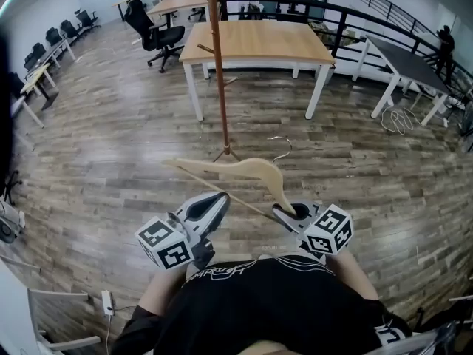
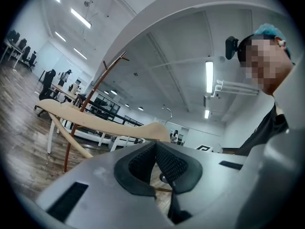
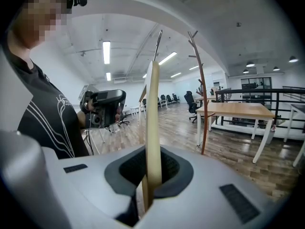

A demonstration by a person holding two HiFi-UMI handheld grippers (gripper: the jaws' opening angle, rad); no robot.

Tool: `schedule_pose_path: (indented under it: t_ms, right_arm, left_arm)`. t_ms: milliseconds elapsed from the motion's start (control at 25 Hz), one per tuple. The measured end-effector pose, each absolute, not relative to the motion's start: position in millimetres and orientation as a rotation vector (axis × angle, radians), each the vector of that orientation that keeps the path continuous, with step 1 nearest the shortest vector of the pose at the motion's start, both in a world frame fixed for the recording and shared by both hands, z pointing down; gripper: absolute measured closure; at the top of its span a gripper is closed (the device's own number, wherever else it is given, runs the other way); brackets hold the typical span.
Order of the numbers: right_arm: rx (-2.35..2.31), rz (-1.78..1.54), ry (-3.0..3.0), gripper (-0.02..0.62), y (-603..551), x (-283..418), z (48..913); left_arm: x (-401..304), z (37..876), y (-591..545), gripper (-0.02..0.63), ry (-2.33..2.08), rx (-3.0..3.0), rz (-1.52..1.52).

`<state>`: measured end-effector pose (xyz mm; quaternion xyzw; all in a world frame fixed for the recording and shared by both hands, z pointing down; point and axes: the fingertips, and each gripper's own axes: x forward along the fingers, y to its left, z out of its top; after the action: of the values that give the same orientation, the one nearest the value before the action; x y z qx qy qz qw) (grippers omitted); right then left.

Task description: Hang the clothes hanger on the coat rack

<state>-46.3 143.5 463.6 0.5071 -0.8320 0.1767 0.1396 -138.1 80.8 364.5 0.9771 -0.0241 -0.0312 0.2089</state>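
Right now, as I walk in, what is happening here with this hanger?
A person holds a wooden clothes hanger in front of the coat rack. The right hand-held gripper is shut on one arm of the hanger. The left hand-held gripper has its jaws together near the hanger's thin lower bar; whether it touches the bar is unclear. The hanger is not yet on the rack.

coat rack (image 1: 219,65): top cut off by upper edge | base partly hidden behind hanger (image 1: 244,168) | hanger end buried in right gripper (image 1: 290,214)
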Motion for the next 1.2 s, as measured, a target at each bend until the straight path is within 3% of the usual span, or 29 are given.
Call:
schedule_pose_path:
  t_ms: [520,1200]
  right_arm:
    - [1.482,0.431,-2.421,0.552,141,87,458]
    - [1.448,0.452,-2.425,0.552,89,130,472]
  left_arm:
    - [-11,364,78,0.598,-0.122,2.735,-0.107]
    - [42,377,27,0.598,-0.126,2.735,-0.074]
